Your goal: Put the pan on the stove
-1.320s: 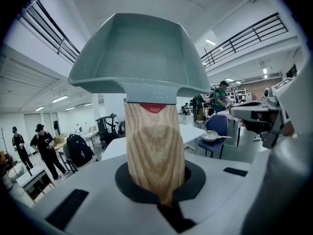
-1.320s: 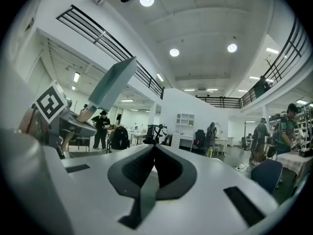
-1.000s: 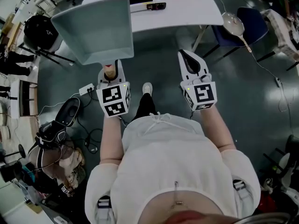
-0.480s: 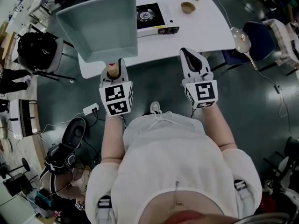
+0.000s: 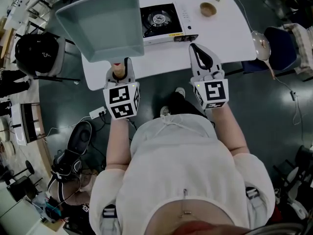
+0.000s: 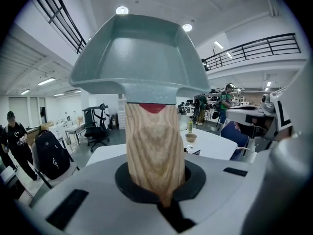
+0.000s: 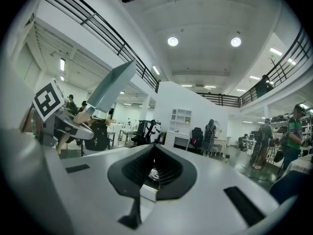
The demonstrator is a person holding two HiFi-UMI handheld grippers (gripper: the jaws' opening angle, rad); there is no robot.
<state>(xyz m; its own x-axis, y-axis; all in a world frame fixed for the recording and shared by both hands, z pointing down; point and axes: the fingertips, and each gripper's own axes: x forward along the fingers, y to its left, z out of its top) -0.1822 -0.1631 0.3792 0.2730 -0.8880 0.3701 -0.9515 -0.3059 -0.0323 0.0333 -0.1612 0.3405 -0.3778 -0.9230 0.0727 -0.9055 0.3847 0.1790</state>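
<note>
— Wooden handle [image 6: 155,151] in the left tongs [image 5: 121,67]: why gripped so far down?
— For leverage, I'd judge. Those jaws are clamped tight on the handle's end, so the whole pan [image 5: 100,26] stands out beyond the tips, held in the air.
— And the right tongs [image 5: 202,58]?
— Pinched together on nothing, level with the left pair and well apart from them. 1 pair carries the load and the other hangs clear of it.
— Which way does the pan point?
— Its long axis, handle to far rim, carries on the line of the left jaws, forward and tipped upward. From the right tongs' side it shows as a slanted edge rising away from the left pair. The hollow side faces back toward the person.
— Where's the stove [image 5: 164,18]?
— Farther out, on a white table [image 5: 220,35], ahead of the gap between the 2 pairs. The pan hangs left of it, not over the burner. I'd call this mid-carry: the pan needs to swing right and level out, bottom down.
— Anything beyond?
— A small bowl [image 5: 208,9], ahead of the right tongs and past the stove.
</note>
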